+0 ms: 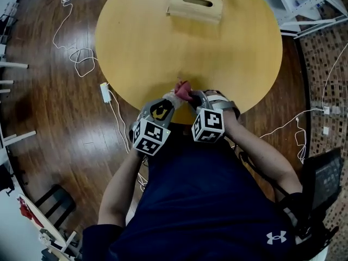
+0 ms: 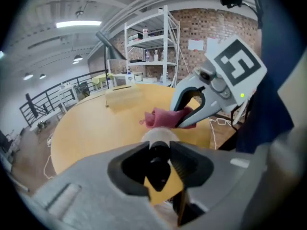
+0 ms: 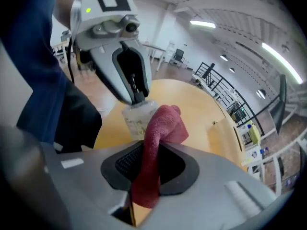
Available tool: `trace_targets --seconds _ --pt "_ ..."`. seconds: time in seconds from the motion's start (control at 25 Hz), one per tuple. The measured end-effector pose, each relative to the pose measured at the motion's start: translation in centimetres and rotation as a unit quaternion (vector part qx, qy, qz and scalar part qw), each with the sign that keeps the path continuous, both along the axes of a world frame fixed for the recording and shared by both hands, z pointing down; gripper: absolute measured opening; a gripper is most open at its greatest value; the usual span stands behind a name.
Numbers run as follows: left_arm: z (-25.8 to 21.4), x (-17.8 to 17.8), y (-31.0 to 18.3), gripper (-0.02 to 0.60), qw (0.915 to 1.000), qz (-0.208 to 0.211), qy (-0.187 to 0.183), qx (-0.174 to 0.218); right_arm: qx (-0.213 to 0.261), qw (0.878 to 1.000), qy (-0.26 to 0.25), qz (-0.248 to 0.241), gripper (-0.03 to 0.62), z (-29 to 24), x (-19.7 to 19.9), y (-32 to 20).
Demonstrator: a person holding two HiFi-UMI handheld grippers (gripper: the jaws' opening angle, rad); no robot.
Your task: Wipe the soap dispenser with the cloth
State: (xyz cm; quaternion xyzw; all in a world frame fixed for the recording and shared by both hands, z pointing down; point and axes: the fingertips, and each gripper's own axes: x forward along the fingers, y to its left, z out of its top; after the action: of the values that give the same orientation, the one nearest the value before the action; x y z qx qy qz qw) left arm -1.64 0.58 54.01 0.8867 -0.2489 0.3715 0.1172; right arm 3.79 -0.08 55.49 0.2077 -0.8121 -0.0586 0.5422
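Observation:
Near the front edge of the round yellow table, both grippers meet. My left gripper is shut on the dark pump top of a clear soap dispenser; in the left gripper view its pale body shows just beyond the jaws. My right gripper is shut on a red cloth. The cloth hangs through the jaws, and its bunched end lies against the dispenser's side. From the left gripper view, the right gripper reaches in from the right with the cloth.
A wooden box with a slot handle sits at the table's far side. White cables and a power strip lie on the wooden floor at left. A black device stands at the right. White shelving rises beyond the table.

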Motion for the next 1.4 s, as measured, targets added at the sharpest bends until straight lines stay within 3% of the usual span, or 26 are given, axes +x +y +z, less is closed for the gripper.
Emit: trace_targets --seconds 0.12,0.2,0.32,0.44,0.56,0.64,0.72,0.88,1.0,1.12,1.24,1.4 --pt "1.3 -2.0 0.8 0.132 0.9998 -0.015 0.008 -0.015 -0.022 0.998 0.053 0.031 0.075 3.1 1.5 -0.3" --pt "1.6 -2.1 1.0 0.132 0.9997 -0.016 0.015 -0.011 -0.062 0.994 0.045 0.079 0.075 3.7 2.6 -0.3" --pt "2.1 -1.3 0.8 0.132 0.9999 0.000 0.011 0.010 -0.117 0.985 -0.030 0.126 0.075 1.5 1.3 -0.2" --pt "3.6 -0.5 0.3 0.130 0.9984 0.033 -0.015 0.044 -0.159 0.973 -0.112 0.127 0.075 -1.1 -2.6 -0.1" --pt "5.3 0.4 0.1 0.130 0.9933 0.069 -0.047 0.079 -0.178 0.969 -0.130 0.114 0.075 -1.5 -4.9 0.1" --pt "6.1 0.8 0.2 0.129 0.9900 0.085 -0.061 0.095 -0.175 0.969 -0.117 0.132 0.075 -0.5 -3.9 -0.4" --pt "6.8 0.8 0.3 0.129 0.9887 0.088 -0.068 0.101 -0.171 0.962 -0.107 0.184 0.074 1.0 -1.1 -1.4" --pt "7.1 0.3 0.5 0.132 0.9918 0.070 -0.050 0.094 -0.160 0.948 -0.079 0.264 0.074 2.6 4.0 -3.0" --pt "7.5 0.0 0.9 0.154 0.9962 0.056 -0.037 0.056 -0.157 0.952 -0.077 0.250 0.075 1.8 3.0 -2.9" --pt "8.3 -0.3 1.4 0.216 0.9985 0.011 0.016 -0.050 -0.149 0.968 -0.076 0.186 0.075 0.4 -1.1 -2.1" --pt "8.0 -0.4 1.1 0.213 0.9860 -0.040 0.088 -0.135 -0.150 0.977 -0.067 0.135 0.075 0.7 -4.0 -0.6" --pt "8.3 -0.7 -0.1 0.140 0.9728 -0.079 0.130 -0.174 -0.156 0.972 -0.076 0.159 0.075 1.0 -2.9 -1.2"
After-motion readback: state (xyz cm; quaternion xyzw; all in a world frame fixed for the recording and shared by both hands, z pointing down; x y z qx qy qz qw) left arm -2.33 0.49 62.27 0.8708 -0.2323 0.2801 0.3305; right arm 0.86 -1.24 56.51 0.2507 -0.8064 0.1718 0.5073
